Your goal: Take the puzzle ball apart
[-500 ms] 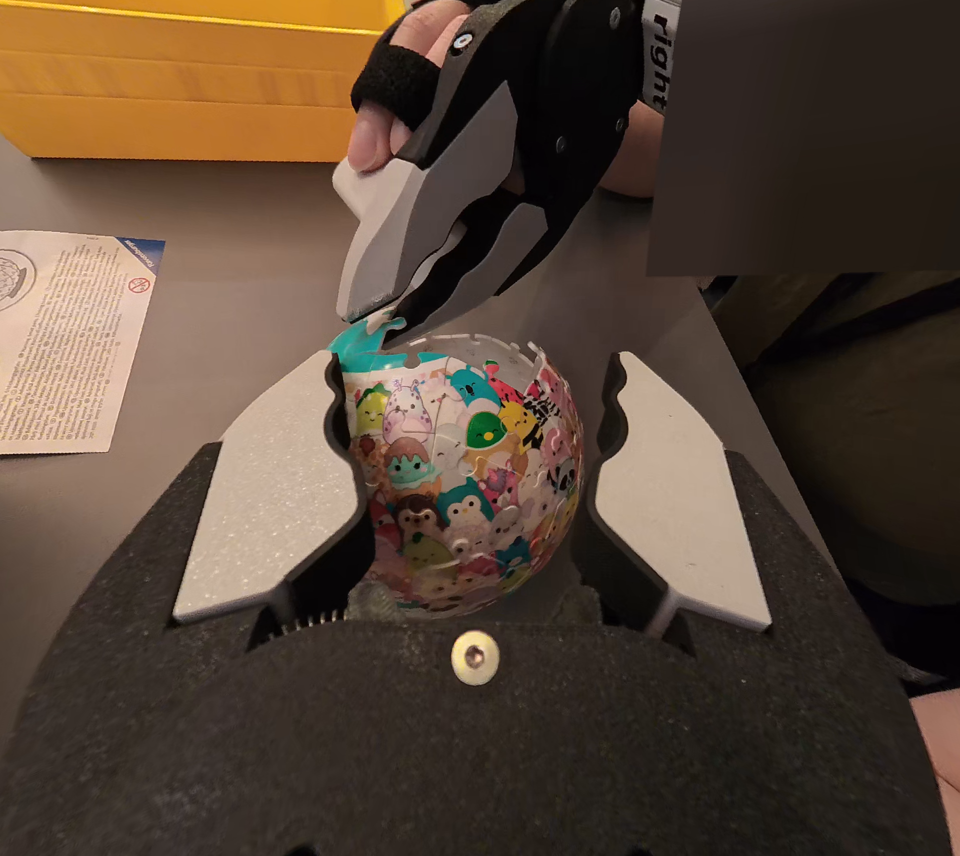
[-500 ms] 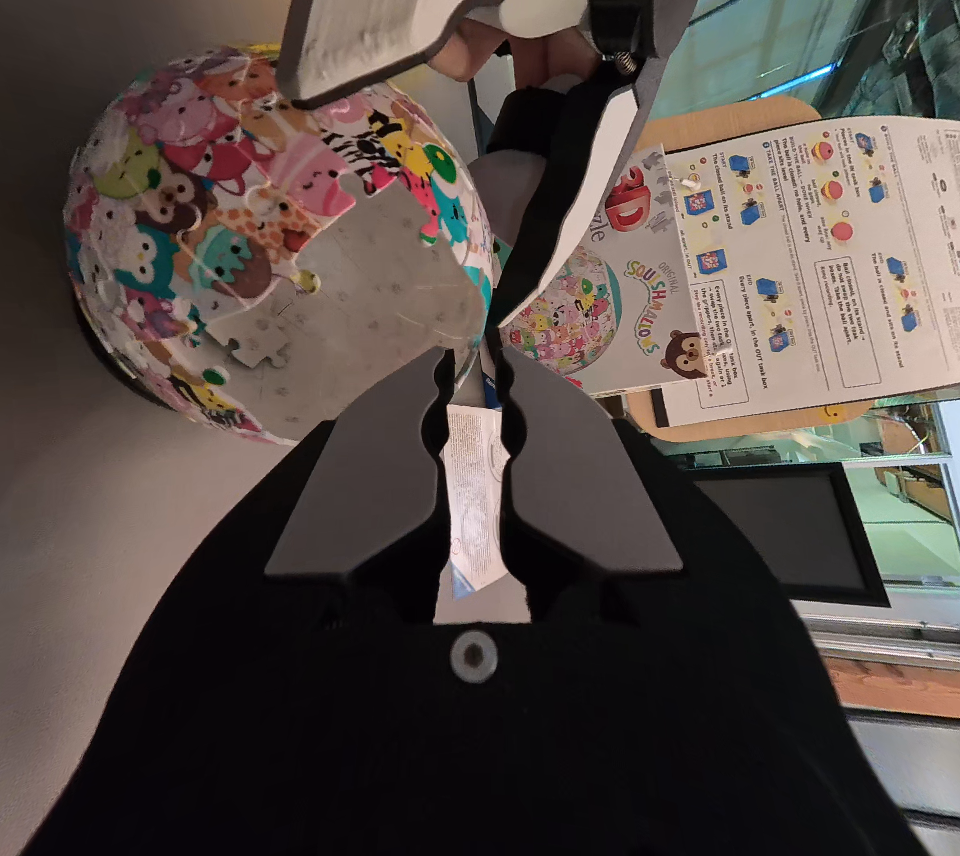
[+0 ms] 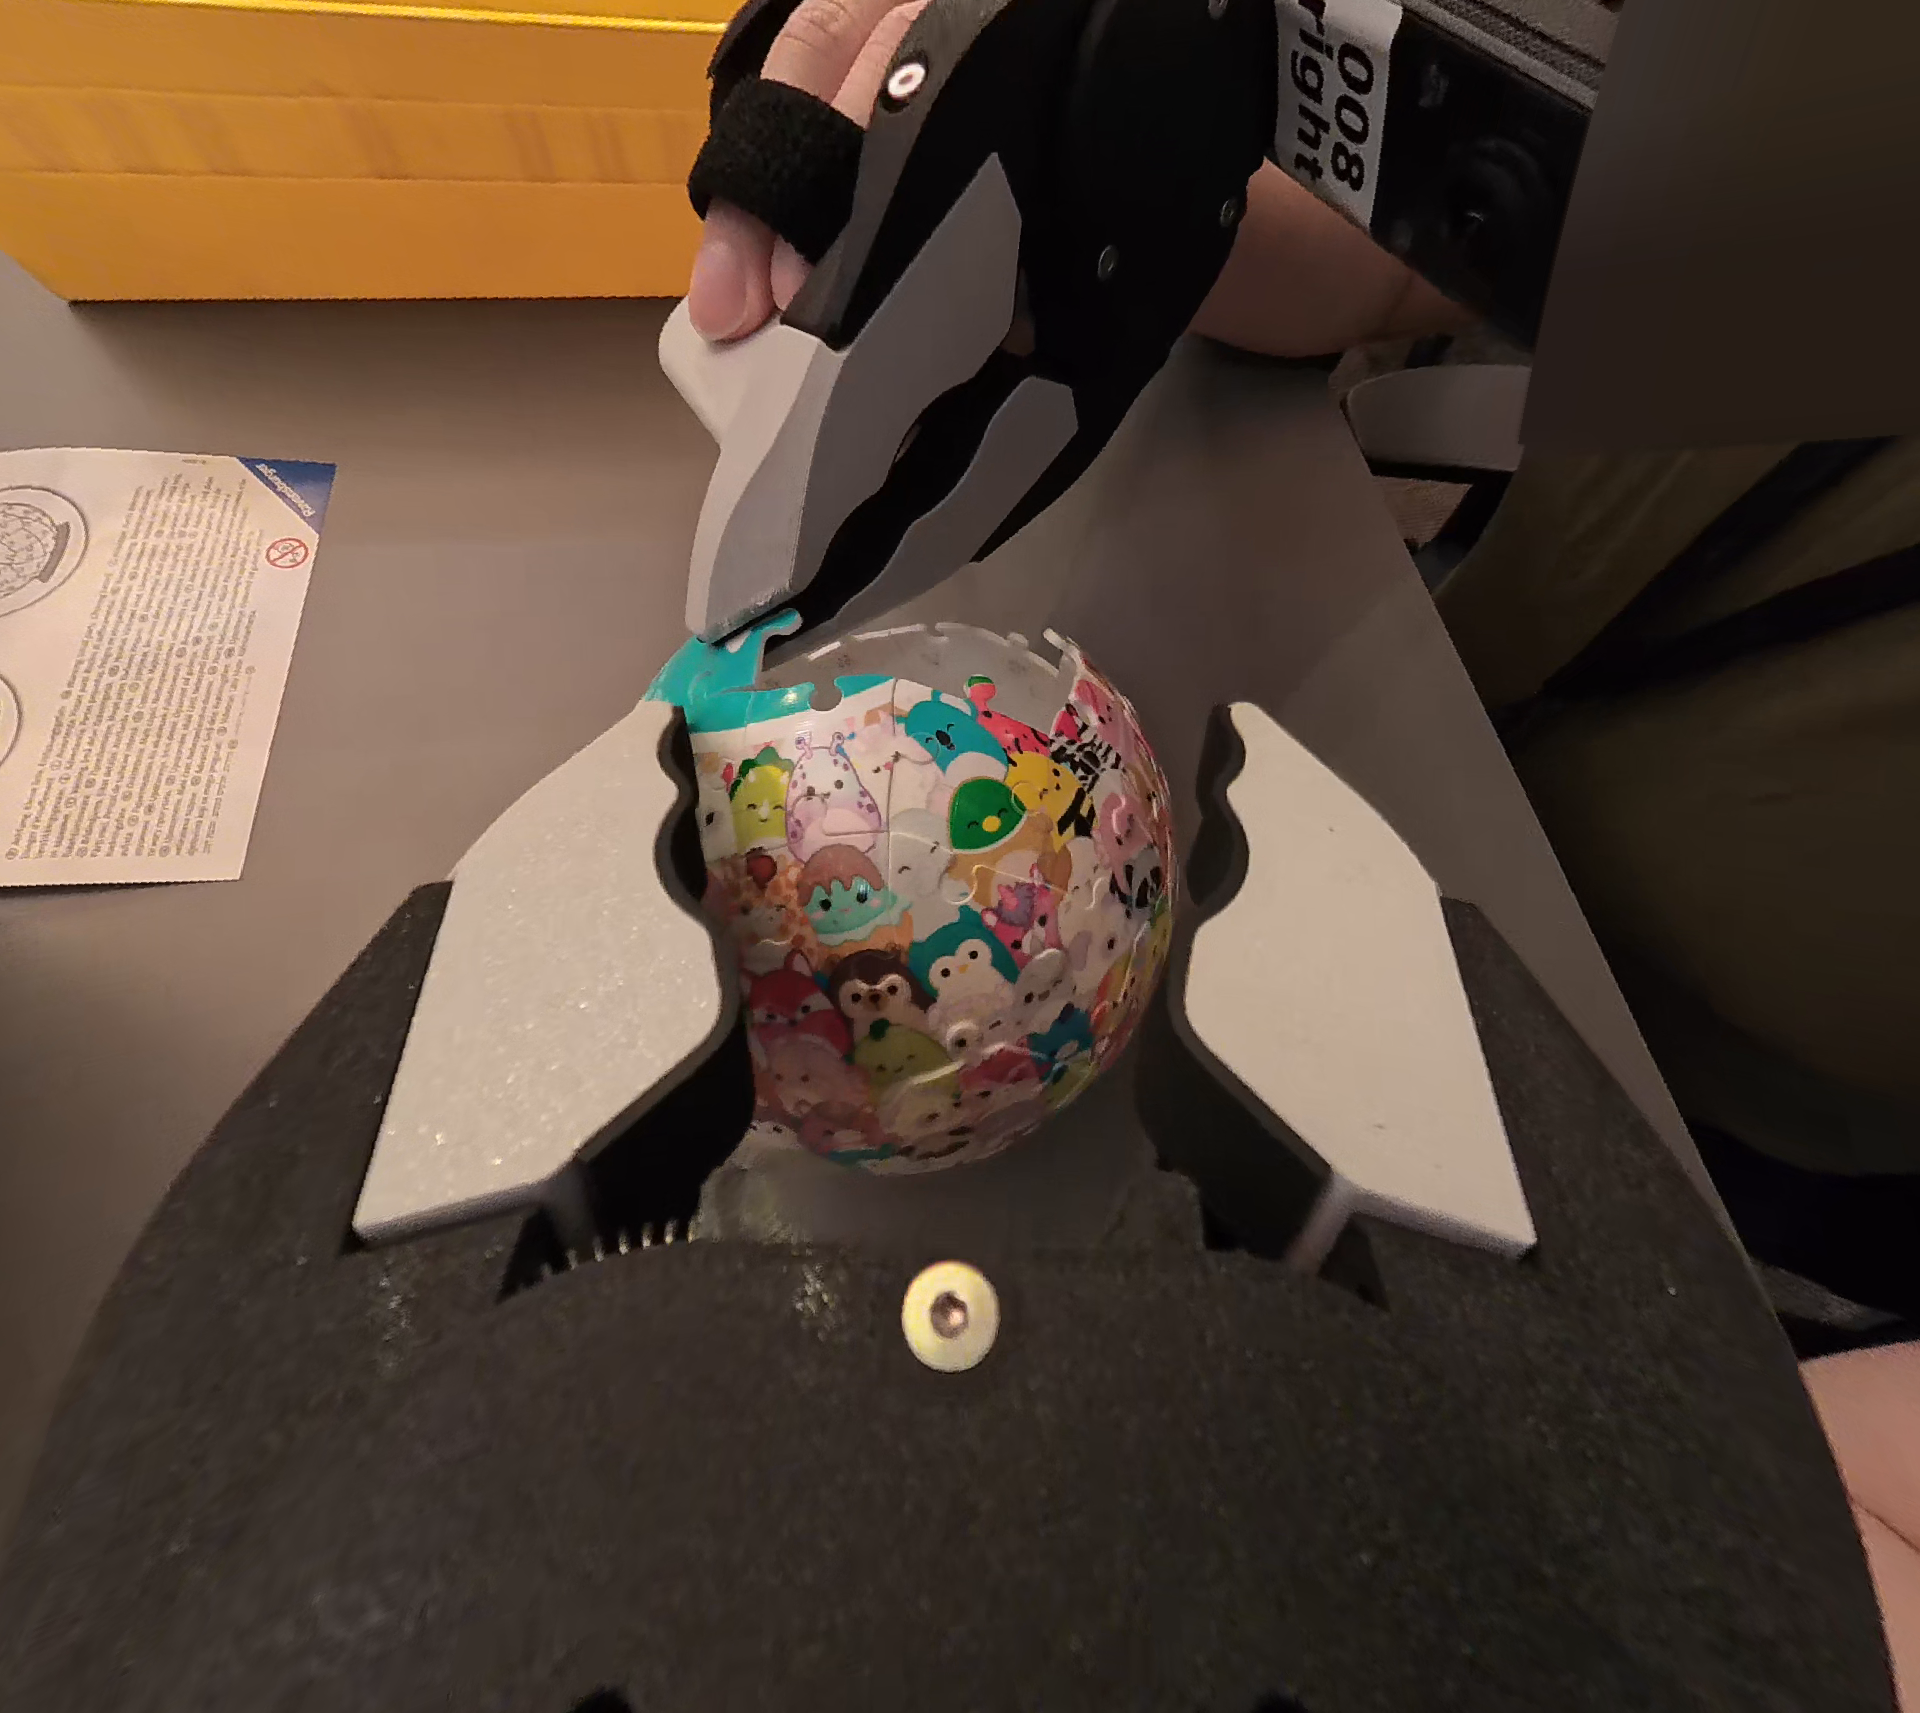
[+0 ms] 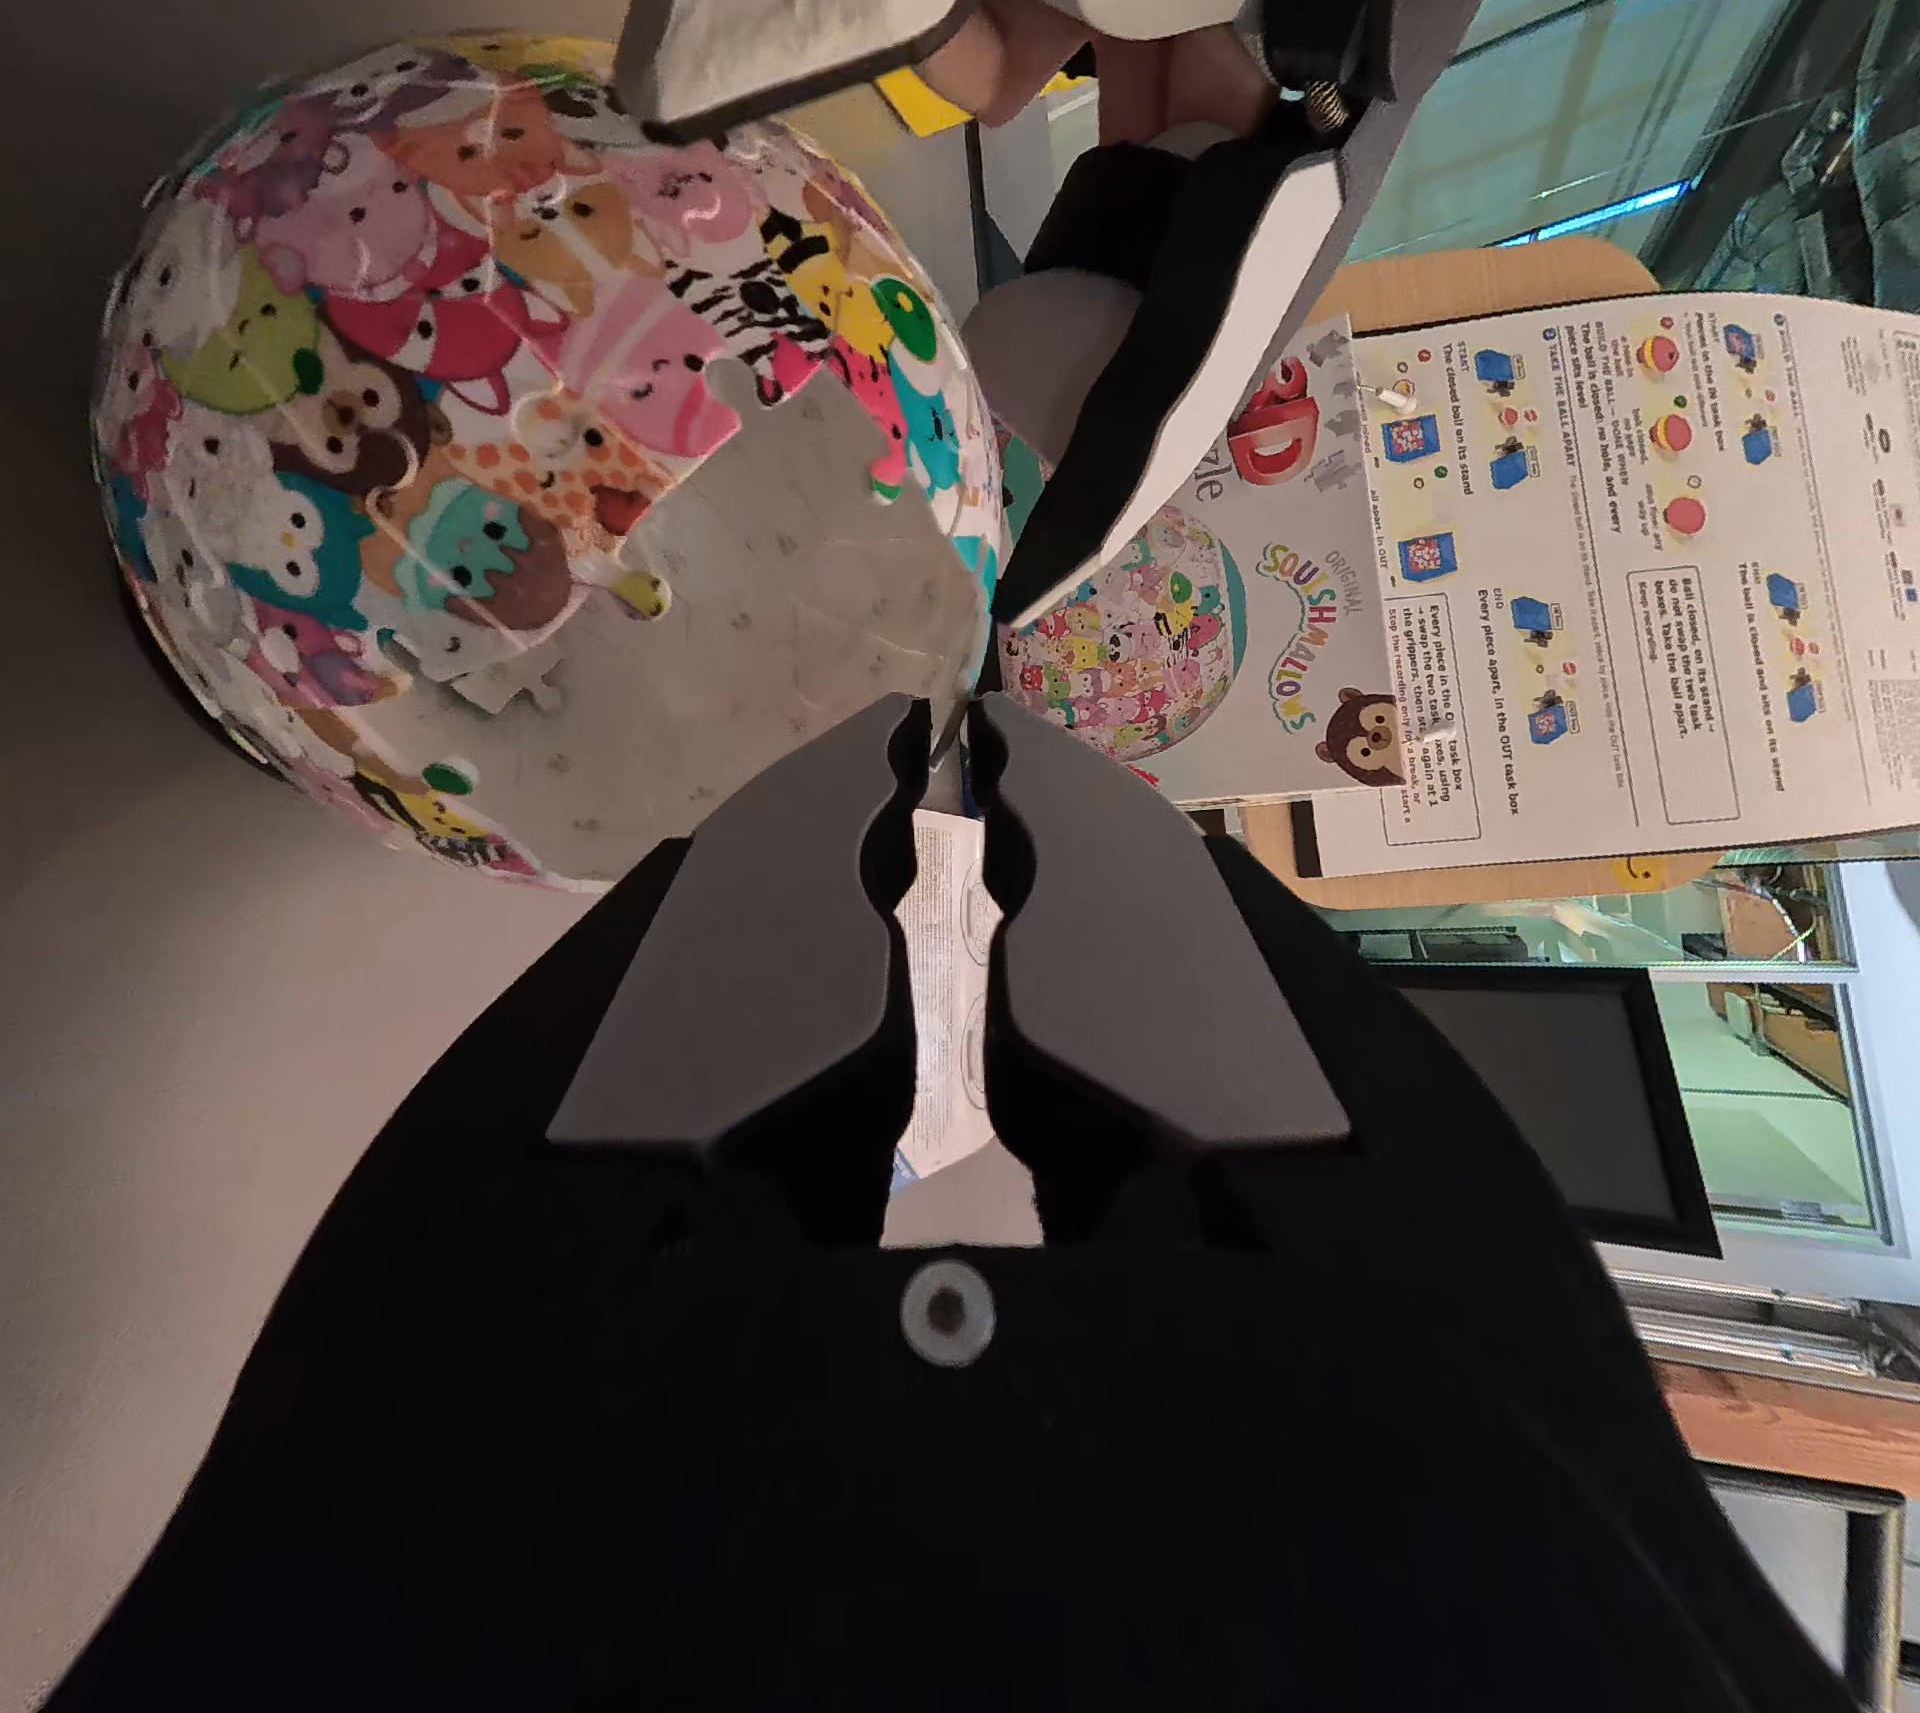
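While the puzzle ball [image 3: 935,915] stands on the grey counter [image 3: 468,375], its open, jagged-edged hole faces upward and a little away from the left gripper [image 3: 940,790], whose jaws are wide apart on both sides of the ball; the left finger touches it. Being round, it has no long axis. The right gripper [image 3: 774,624] comes from above, jaws clamped on a teal piece [image 3: 727,661] at the rim. A paper leaflet [image 3: 156,655] lies to the left.

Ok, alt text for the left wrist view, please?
The right tongs pinch a teal piece at the open top rim of the puzzle ball, which sits between the spread fingers of the left tongs. A leaflet lies on the grey table, with a yellow box behind.
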`<state>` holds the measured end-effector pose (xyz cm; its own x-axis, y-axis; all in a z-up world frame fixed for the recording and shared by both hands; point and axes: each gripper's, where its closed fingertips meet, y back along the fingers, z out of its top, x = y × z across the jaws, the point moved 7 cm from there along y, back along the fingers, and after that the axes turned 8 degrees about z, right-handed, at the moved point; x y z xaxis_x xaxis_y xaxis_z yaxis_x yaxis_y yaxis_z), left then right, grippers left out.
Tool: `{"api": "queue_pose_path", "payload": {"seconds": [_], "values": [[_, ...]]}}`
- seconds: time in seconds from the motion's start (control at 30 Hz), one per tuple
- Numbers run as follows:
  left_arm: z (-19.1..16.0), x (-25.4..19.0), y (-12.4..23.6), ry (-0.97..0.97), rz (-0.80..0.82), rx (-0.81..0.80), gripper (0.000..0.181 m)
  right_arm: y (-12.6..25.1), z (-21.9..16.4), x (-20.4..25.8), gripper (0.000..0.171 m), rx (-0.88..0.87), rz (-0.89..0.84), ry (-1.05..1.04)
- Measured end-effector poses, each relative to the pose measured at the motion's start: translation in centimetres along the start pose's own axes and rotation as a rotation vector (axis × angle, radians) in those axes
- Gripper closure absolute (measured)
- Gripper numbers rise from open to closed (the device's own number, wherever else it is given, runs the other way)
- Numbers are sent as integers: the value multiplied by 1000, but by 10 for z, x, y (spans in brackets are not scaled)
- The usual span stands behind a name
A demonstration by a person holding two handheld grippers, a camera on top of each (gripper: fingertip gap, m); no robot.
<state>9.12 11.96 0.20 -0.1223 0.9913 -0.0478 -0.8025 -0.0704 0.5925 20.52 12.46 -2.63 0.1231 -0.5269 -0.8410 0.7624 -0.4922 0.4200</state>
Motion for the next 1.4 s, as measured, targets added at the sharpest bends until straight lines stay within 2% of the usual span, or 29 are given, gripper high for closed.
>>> {"api": "queue_pose_path", "payload": {"seconds": [0.23,0.5,1.0,1.2,1.4], "values": [[0,-4,8,-6,-10,5,92,2,6,-3,164,22,13,29],[-2,-11,40,23,-16,-54,97,3,8,-3,164,65,12,85],[-3,-11,33,1,-24,-32,95,1,13,-17,165,92,109,182],[-2,-11,38,-1,-1,-43,96,-4,14,-19,167,31,109,100],[-2,-15,35,-9,-25,-24,97,-8,11,-22,167,-47,119,-92]]}}
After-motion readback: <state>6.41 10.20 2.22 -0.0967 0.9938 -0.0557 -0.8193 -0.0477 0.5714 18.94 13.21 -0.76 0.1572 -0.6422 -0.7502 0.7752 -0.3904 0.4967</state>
